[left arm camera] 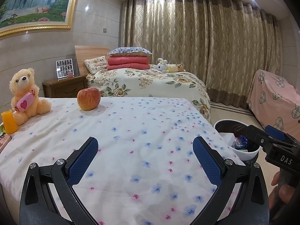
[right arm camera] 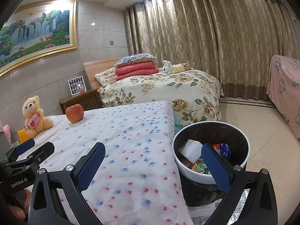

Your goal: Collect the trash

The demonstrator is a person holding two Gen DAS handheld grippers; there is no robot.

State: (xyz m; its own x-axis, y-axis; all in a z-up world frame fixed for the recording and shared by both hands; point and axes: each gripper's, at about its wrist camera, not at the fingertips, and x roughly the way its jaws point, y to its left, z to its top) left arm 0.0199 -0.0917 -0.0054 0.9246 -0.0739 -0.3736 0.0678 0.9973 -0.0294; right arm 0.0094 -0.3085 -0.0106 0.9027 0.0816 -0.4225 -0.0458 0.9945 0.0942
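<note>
Left wrist view: left tool (left arm camera: pixel 145 161) spread wide, empty, above flowered bed cover (left arm camera: pixel 131 131). Apple (left arm camera: pixel 88 98) and teddy bear (left arm camera: pixel 25 95) at far end.

Right wrist view: right tool (right arm camera: pixel 152 166) spread wide, empty. Trash bin (right arm camera: pixel 211 150) beside bed on floor, holding wrappers (right arm camera: pixel 198 166).

The bed (left arm camera: pixel 142 150) has a white cover with little blue and pink flowers. A red and yellow apple (left arm camera: pixel 88 99) sits on it near the far edge. To the left of the apple sits a teddy bear (left arm camera: pixel 26 95) (it hugs a pink candy with a heart). Just beside the bear stands an orange thing (left arm camera: pixel 8 121) with ridges. The floor (right arm camera: pixel 262 131) is pale tile. On it, touching the bed's right side, stands a white bin (right arm camera: pixel 211 174) with a black bag and trash inside.
</note>
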